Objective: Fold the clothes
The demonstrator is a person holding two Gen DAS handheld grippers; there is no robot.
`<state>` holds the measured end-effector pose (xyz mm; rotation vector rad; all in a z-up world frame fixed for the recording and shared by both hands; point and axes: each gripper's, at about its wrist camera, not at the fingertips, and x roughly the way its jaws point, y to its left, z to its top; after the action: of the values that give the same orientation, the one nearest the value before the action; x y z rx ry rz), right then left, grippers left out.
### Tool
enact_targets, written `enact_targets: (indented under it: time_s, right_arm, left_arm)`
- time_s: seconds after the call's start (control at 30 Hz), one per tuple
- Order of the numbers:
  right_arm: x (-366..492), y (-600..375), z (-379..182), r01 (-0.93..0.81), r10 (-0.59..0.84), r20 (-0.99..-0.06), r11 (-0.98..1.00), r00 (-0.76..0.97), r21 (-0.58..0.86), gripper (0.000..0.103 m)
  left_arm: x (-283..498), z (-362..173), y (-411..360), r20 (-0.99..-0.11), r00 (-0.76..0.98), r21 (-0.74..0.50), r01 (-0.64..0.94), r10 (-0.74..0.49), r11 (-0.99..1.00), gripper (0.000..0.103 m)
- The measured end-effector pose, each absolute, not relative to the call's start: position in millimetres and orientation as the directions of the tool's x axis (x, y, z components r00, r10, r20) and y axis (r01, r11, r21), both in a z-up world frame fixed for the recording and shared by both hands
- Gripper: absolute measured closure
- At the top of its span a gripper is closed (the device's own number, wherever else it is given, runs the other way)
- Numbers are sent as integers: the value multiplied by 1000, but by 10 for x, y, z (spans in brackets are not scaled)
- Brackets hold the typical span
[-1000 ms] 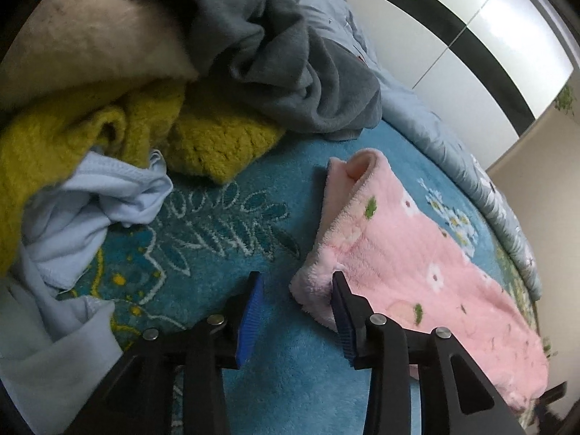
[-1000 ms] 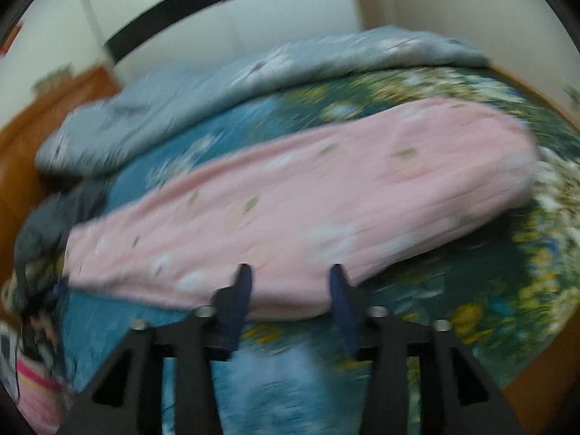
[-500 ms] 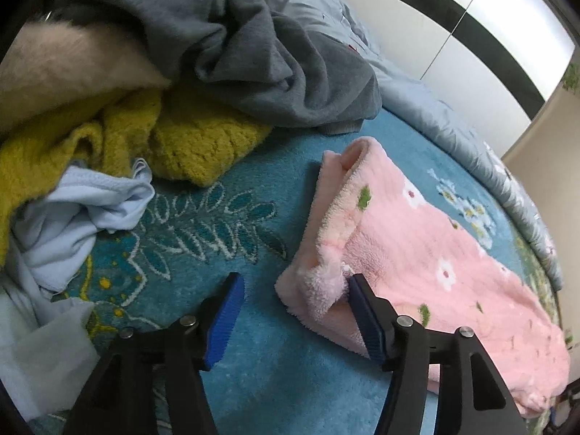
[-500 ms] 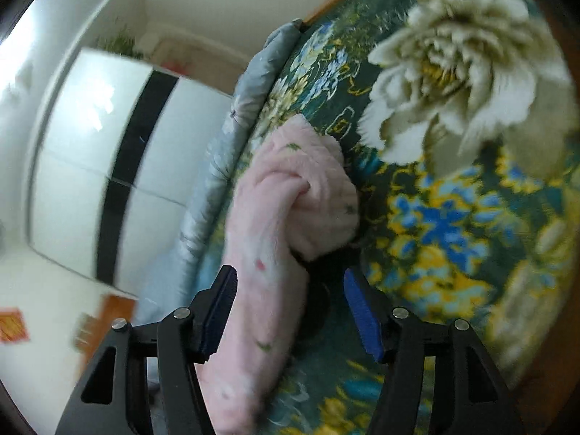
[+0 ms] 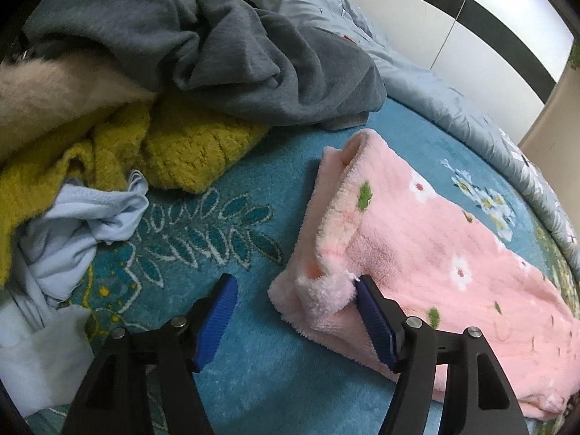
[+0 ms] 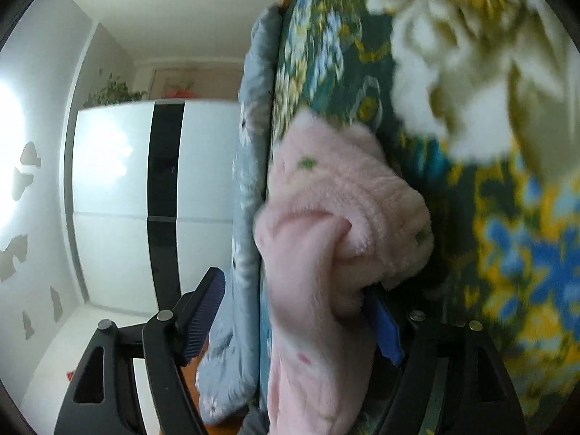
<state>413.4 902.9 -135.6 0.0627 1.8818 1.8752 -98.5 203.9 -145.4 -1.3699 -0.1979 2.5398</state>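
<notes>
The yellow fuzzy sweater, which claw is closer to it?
Left. The left claw sits on the blanket just in front of the yellow sweater. The right claw is at the pink garment's far end; no sweater shows there.

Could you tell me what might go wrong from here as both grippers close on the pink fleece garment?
1. The left gripper is open, with one finger tucked at the thick rolled corner of the pink fleece garment; closing may catch only the top layer.
2. The right gripper is open around the bunched far end; a pinch there may lift a lump, not an edge.
3. The yellow sweater and light blue garment lie close by; a fold toward them could snag.
</notes>
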Motion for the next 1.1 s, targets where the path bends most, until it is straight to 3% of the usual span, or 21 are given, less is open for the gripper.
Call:
enact_targets:
  time_s: [0.17, 0.2, 0.23, 0.3, 0.37, 0.4, 0.5, 0.63, 0.77, 0.93, 1.03, 1.1]
  right_arm:
    - [4084, 9221, -1200, -365, 395, -353, 46, -848, 930, 28]
    - [4077, 9243, -1153, -379, 404, -358, 30, -842, 925, 33]
    - [4082, 9251, -1102, -394, 415, -363, 12, -834, 919, 38]
    - [4067, 9247, -947, -451, 439, -385, -51, -812, 891, 70]
    - [4029, 9186, -727, -512, 465, -386, -179, -797, 840, 86]
    - [4010, 9150, -642, -536, 474, -387, -233, -791, 811, 88]
    - [3961, 9020, -533, -596, 484, -410, -336, -774, 729, 89]
    - [4103, 9011, -905, -722, 464, -582, -217, -669, 657, 90]
    - [4330, 8985, -1227, -721, 429, -619, -122, -658, 682, 90]
    - [4311, 8923, -1117, -773, 434, -668, -122, -605, 622, 87]
    - [4247, 8673, -875, -827, 507, -669, -185, -543, 531, 78]
    - [4132, 8396, -685, -849, 571, -638, -250, -517, 465, 55]
  left_arm:
    - [-1073, -1461, 2074, -803, -526, -234, -154, 280, -960, 31]
    - [-1143, -1461, 2094, -803, -526, -234, -154, 280, -960, 31]
    - [-1173, -1460, 2113, -804, -525, -234, -155, 280, -960, 31]
    - [-1133, -1424, 2165, -804, -526, -233, -151, 277, -961, 31]
    - [-1175, -1408, 2123, -804, -527, -233, -150, 277, -961, 31]
    - [-1219, -1401, 2063, -803, -528, -231, -151, 276, -961, 31]
    - [-1251, -1410, 2033, -804, -529, -227, -151, 272, -962, 31]
    - [-1266, -1416, 2031, -804, -525, -235, -151, 279, -960, 31]
    - [-1279, -1418, 2014, -809, -518, -237, -145, 277, -961, 31]
    - [-1272, -1381, 1929, -804, -507, -282, -133, 310, -950, 30]
    - [-1276, -1391, 1801, -780, -496, -384, -102, 381, -918, 30]
    - [-1282, -1409, 1710, -758, -491, -452, -77, 428, -889, 30]
